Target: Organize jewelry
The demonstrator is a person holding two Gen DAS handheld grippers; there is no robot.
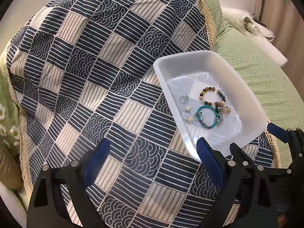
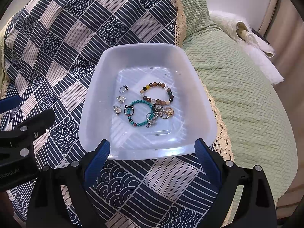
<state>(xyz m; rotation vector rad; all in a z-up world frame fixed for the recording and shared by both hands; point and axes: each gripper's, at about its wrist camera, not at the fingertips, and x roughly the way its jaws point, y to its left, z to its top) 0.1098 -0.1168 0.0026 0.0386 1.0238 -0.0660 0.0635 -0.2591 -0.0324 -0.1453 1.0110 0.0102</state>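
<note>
Tray: a white plastic tray (image 2: 191, 87) is seen resting on the patterned cloth (image 2: 62, 43), near the cloth's lace-trimmed right edge.
Cloth: dark blue and cream squares of stripes and arcs are shown, spread over a green quilted cover (image 2: 247, 98).
Brown bracelet: a bracelet of brown, amber and dark beads (image 2: 156, 93) is laid on the tray floor, toward the far right.
Teal bracelet: a turquoise bead bracelet (image 2: 140, 114) is placed just in front of it, touching a cluster of silver and gold charms (image 2: 161, 113).
Small pieces: a silver ring (image 2: 123, 89) and two pale flower-shaped pieces (image 2: 119, 105) are set toward the tray's left wall.
Left hand-held gripper (image 1: 152, 163): held spread over the cloth, nothing between the blue pads, left of the tray's near corner.
Right hand-held gripper (image 2: 153, 159): held spread at the tray's near rim, nothing pinched.
Background: a white fluffy item (image 2: 252, 43) is seen on the cover, far right.
</note>
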